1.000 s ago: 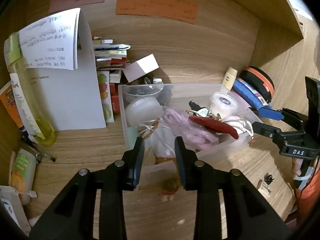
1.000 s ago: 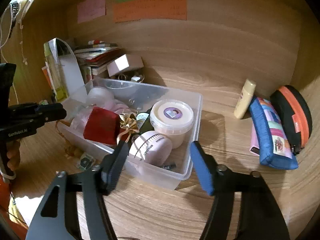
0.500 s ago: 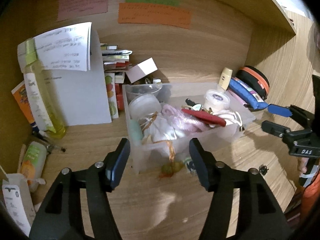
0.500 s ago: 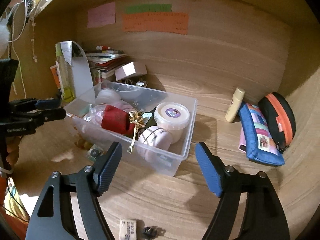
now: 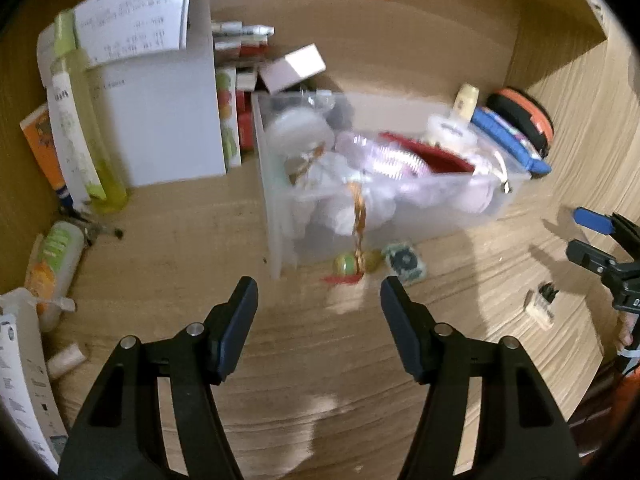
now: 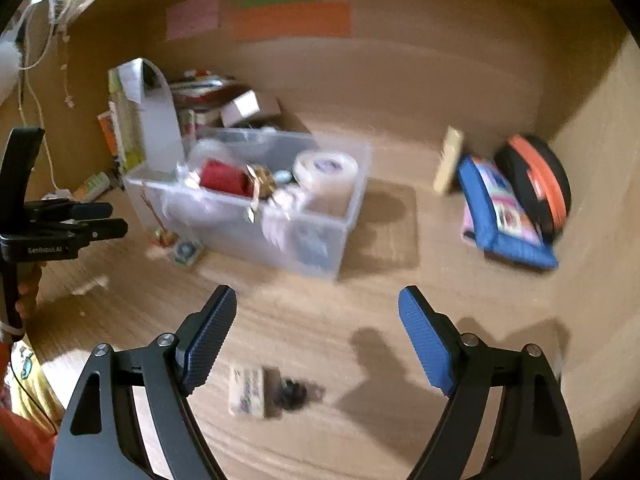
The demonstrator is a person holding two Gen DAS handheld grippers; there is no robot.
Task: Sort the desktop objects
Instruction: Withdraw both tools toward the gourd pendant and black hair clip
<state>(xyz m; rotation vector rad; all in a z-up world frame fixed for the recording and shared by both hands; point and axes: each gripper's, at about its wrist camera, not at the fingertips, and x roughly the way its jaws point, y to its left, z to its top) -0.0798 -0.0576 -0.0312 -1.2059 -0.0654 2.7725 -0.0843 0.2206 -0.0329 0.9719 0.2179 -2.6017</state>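
- The left tool (image 5: 318, 294) angled down over the bare desk (image 5: 280, 360), its jaws opening with nothing between them.
- The right tool (image 6: 317, 310) pointed down likewise, jaws spreading and empty.
- The clear bin (image 6: 256, 216) of objects sat beyond both; an eraser (image 6: 247, 390) lay near the right tool.

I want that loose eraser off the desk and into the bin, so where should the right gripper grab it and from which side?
Judging by its pose, take the eraser across its two long sides, coming from above. It lies flat on the desk, and a small black clip crowds one short end. The right gripper is opening, with nothing between its jaws.
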